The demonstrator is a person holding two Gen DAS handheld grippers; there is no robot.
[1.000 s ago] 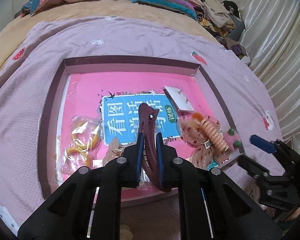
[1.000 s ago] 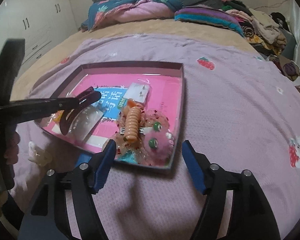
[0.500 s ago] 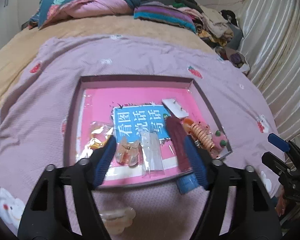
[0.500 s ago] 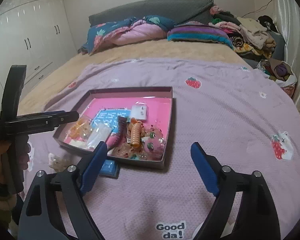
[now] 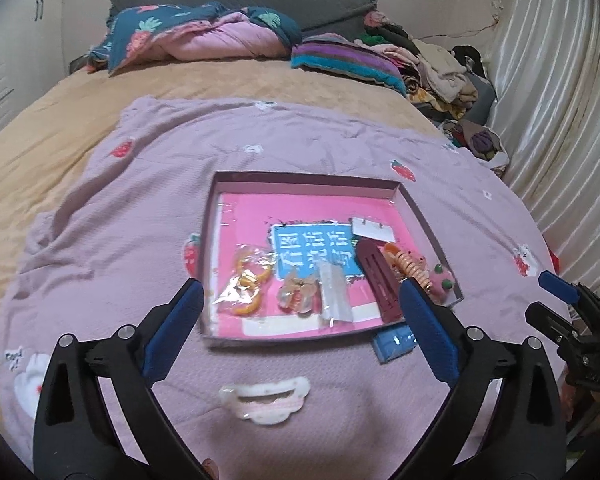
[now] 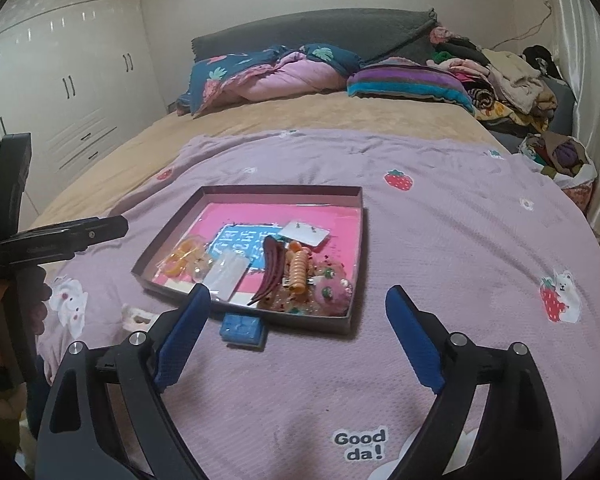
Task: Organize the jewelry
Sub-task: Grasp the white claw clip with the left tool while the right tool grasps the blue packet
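On a lilac quilted blanket (image 5: 100,240) lies a shallow brown cardboard tray (image 5: 308,177) with a pink lining; inside it, from left: bagged orange hoops (image 5: 247,280), a clear packet (image 5: 334,294), a long maroon hair clip (image 5: 380,280), a peach spiral tie (image 5: 414,270); outside its near edge, a white cloud-shaped clip (image 5: 266,398) and a small blue block (image 5: 394,342). The left gripper (image 5: 300,330) is opening, its jaws wide and empty above the tray's near edge; the right gripper (image 6: 298,336) hangs agape, holding nothing.
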